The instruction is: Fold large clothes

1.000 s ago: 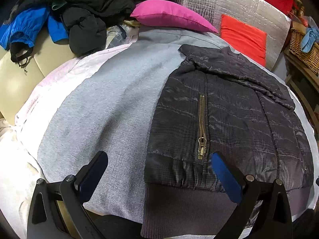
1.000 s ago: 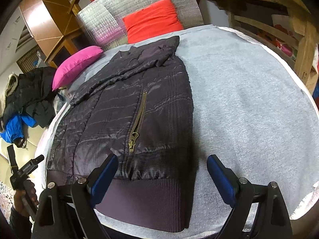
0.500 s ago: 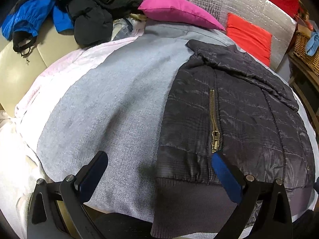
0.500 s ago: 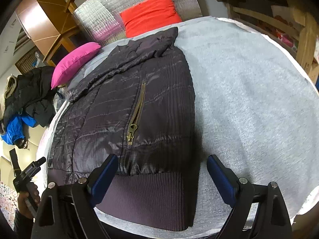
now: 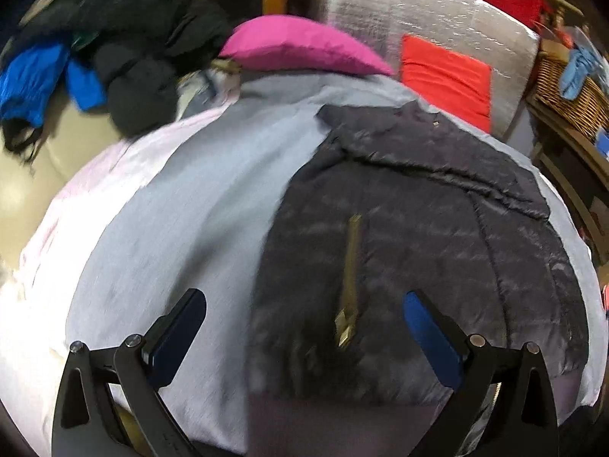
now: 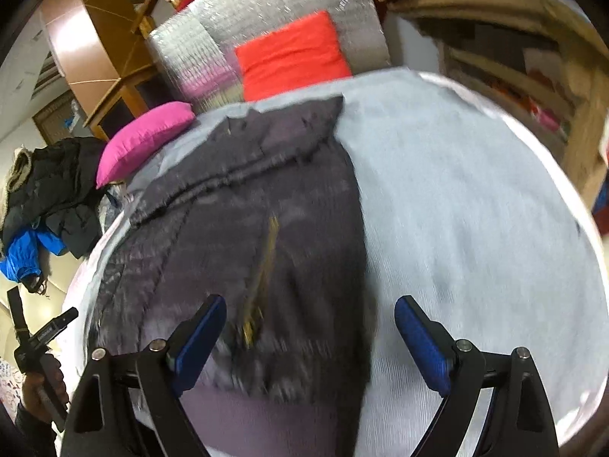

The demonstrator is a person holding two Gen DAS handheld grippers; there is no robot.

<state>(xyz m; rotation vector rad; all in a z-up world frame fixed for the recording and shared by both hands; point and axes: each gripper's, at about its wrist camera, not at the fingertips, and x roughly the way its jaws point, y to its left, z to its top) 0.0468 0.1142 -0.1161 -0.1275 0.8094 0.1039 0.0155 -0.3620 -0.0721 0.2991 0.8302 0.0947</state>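
A dark quilted jacket (image 5: 411,251) lies folded flat on a grey cloth (image 5: 198,221), brass zipper (image 5: 350,278) up and ribbed hem nearest me. It also shows in the right wrist view (image 6: 266,251). My left gripper (image 5: 304,327) is open and empty, hovering over the jacket's lower left edge near the hem. My right gripper (image 6: 310,335) is open and empty over the jacket's lower right edge, close to the hem (image 6: 266,426). Both views are motion-blurred.
A pink pillow (image 5: 300,47), a red cushion (image 5: 445,76) and a silver foil board (image 5: 437,19) stand at the back. A heap of black and blue coats (image 5: 106,49) lies on a cream seat at left. A wicker basket (image 5: 567,91) and wooden shelves (image 6: 533,76) stand at right.
Both grippers have moved forward and lower toward the jacket's hem, staying open. The jacket has not moved.
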